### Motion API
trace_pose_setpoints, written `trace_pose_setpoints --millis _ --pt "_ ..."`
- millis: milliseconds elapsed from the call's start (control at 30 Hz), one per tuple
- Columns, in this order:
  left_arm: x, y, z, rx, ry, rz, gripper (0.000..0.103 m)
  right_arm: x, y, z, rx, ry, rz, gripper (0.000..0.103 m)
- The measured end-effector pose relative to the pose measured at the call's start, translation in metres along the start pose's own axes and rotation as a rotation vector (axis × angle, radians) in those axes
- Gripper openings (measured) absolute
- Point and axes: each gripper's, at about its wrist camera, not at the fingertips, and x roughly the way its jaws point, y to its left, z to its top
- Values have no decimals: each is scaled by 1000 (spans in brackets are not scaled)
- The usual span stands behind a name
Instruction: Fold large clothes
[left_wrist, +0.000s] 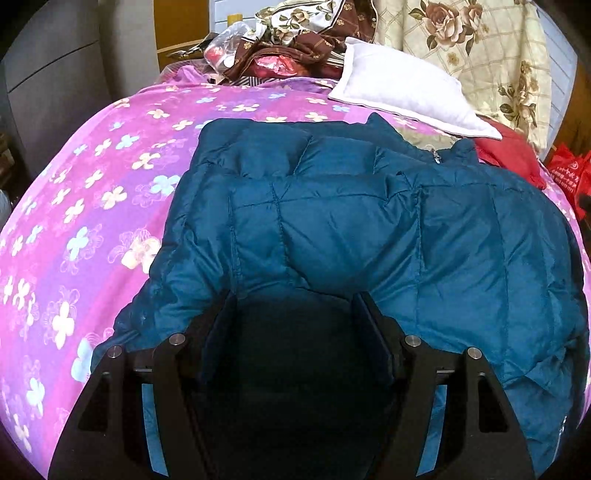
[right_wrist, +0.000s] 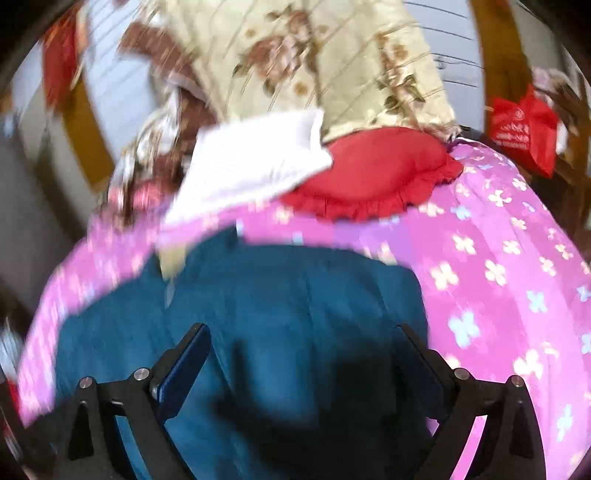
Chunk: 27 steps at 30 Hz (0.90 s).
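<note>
A teal quilted down jacket (left_wrist: 369, 221) lies spread on a pink flowered bedspread (left_wrist: 92, 221). Its collar and zipper (left_wrist: 437, 157) point to the far right. My left gripper (left_wrist: 295, 299) is open, its fingers wide apart just above the jacket's near edge, with dark shadow between them. In the right wrist view, which is motion-blurred, my right gripper (right_wrist: 303, 332) is open over the jacket (right_wrist: 277, 288), near its right edge by the bedspread (right_wrist: 498, 277).
A white pillow (left_wrist: 402, 88), a red ruffled cushion (right_wrist: 373, 170) and a cream floral quilt (left_wrist: 480, 48) lie at the head of the bed. Piled brown floral bedding (left_wrist: 303, 33) sits behind. A red bag (right_wrist: 524, 129) hangs beyond the bed. A grey cabinet (left_wrist: 55, 62) stands at left.
</note>
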Motion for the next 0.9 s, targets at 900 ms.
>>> trace_pose_setpoints --millis 900 --pt "-10 7 -4 -35 -11 -17 78 35 115 -70 -229 133 -39 103"
